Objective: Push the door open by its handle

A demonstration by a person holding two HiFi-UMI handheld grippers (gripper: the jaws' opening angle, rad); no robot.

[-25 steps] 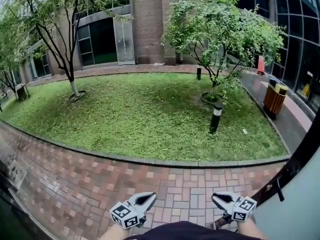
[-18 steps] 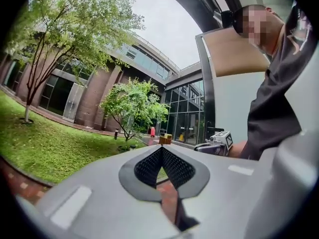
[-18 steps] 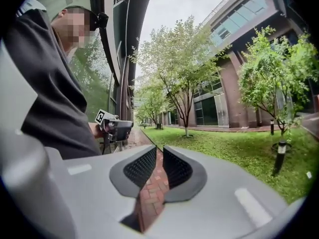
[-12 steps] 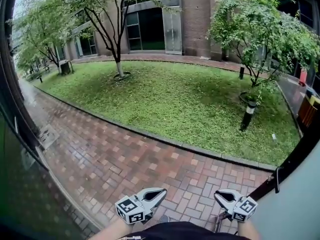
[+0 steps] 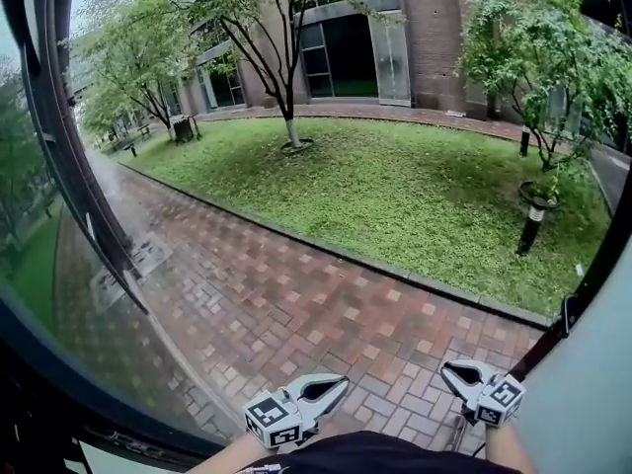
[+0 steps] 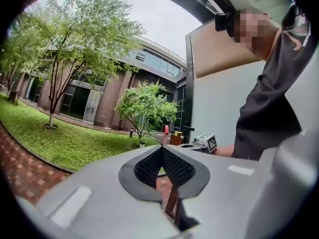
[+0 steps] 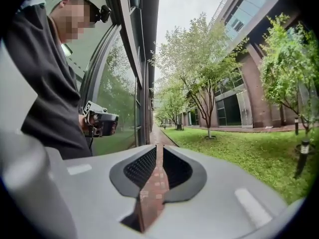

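Nothing is held: the left tongs (image 5: 339, 384) are closed at the tips, the right tongs (image 5: 450, 370) parted a crack. The door (image 5: 592, 403) stands just beside the right tongs, its handle (image 5: 570, 314) untouched. Left unheld, it could swing back and strike them.

Seemingly wet brick paving (image 5: 296, 304) borders a lawn (image 5: 395, 186) with trees (image 5: 267, 8), brick building (image 5: 439, 28) behind.

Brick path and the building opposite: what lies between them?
In the head view, a lawn lies between the brick path and the building, with trees and a dark bollard lamp on it.
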